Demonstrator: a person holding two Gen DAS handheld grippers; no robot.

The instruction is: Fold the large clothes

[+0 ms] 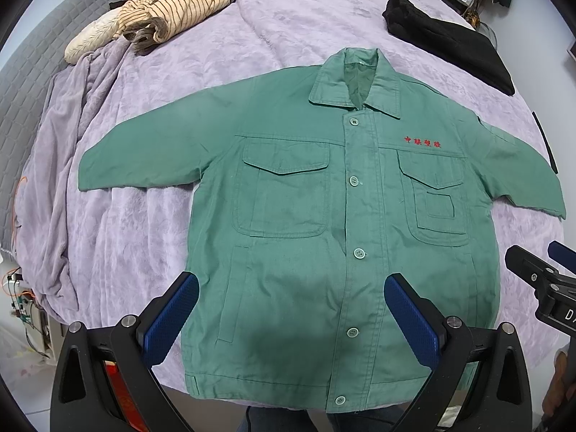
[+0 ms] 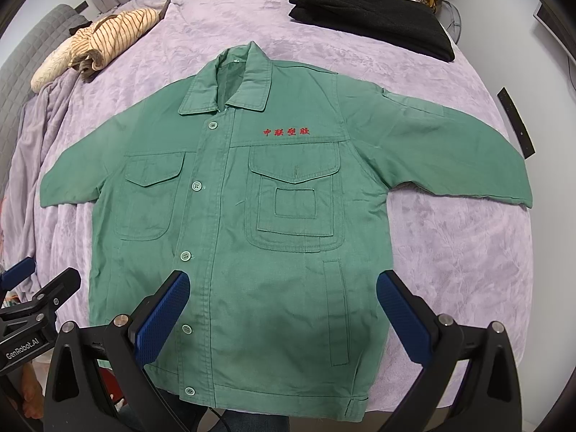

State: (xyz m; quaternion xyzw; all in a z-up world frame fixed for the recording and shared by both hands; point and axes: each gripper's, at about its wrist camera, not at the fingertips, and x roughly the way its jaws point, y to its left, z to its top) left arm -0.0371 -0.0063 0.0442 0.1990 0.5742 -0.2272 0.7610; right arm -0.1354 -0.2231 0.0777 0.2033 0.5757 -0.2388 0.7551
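Note:
A green work jacket (image 1: 306, 223) (image 2: 252, 216) lies flat and face up on the bed, buttoned, collar at the far side, both sleeves spread out sideways. Red embroidered characters (image 2: 286, 132) sit above its chest pocket. My left gripper (image 1: 291, 298) hovers open above the jacket's lower hem, nothing between its blue pads. My right gripper (image 2: 282, 298) is open too, above the lower right part of the jacket, and shows in the left wrist view at the right edge (image 1: 536, 273). The left gripper appears at the left edge of the right wrist view (image 2: 39, 288).
A lilac plush blanket (image 1: 151, 216) covers the bed. A striped beige garment (image 1: 162, 14) is bunched at the far left, a folded black garment (image 1: 450, 39) lies at the far right. A grey quilted headboard (image 1: 32, 64) is on the left. A person's legs show below the hem.

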